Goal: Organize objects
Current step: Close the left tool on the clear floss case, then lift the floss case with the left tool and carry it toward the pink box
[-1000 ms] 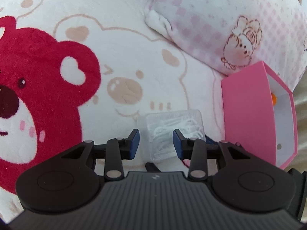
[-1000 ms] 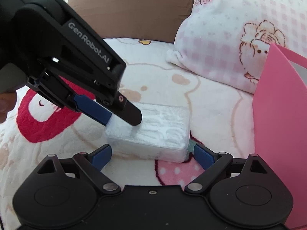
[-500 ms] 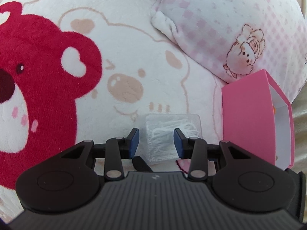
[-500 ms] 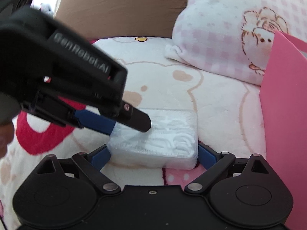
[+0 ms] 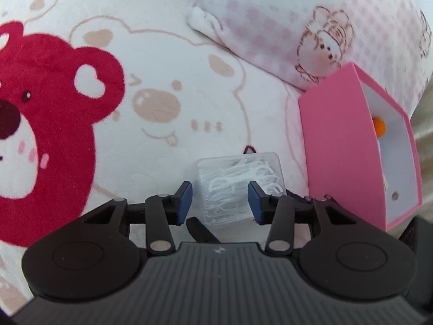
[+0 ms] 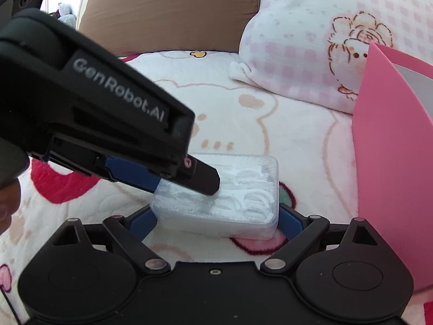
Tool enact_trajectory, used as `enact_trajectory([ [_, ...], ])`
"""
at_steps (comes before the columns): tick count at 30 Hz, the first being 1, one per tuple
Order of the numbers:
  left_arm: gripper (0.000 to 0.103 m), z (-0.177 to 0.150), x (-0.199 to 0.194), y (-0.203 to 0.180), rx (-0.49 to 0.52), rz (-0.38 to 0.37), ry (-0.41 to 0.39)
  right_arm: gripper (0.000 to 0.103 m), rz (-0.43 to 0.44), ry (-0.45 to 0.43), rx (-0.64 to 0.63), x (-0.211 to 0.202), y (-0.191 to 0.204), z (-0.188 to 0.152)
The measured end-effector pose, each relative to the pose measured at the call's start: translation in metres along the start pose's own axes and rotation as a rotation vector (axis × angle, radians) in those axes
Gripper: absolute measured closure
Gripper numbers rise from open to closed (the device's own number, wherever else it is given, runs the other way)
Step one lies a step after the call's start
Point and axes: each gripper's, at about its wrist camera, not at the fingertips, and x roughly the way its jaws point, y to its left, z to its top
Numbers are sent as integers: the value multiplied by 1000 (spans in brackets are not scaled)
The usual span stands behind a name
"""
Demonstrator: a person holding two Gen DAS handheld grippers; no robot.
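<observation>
A clear plastic box of white floss picks [image 6: 230, 197] lies on the bear-print blanket [image 6: 270, 140]. My right gripper [image 6: 215, 222] straddles it lengthwise and is closing on it, with a blue pad against each short end. My left gripper [image 5: 220, 200] hangs over the box [image 5: 238, 184] with its jaws opening. A gap shows beside its left pad, and the box lies just beyond and below the pads. In the right wrist view one black left fingertip [image 6: 208, 181] rests on the box's top. One right finger [image 5: 201, 230] shows under the left gripper.
An open pink box [image 5: 335, 149] with white inside stands right of the floss box, an orange ball [image 5: 379, 127] in it. A pink checked pillow [image 6: 311, 40] and a brown pillow [image 6: 167, 13] lie behind. A hand [image 6: 8, 203] holds the left gripper.
The left gripper's jaws have widened a little and it has shifted across the box's top. The right gripper's fingers have come in closer around the box's ends.
</observation>
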Motion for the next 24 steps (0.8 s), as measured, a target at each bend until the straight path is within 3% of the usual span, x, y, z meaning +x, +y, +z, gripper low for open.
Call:
enact_trajectory([
  [9,59,-12,-24,-6,14,11,6,8,59,43,53,-15,-1,11],
  [18,60,-27,-48,3,-19,-42,-27,8,93,43,30,-32,9,15],
  [24,60,-39,-58,10,-41,-79,4,7,138,100,46,-43,9,14],
])
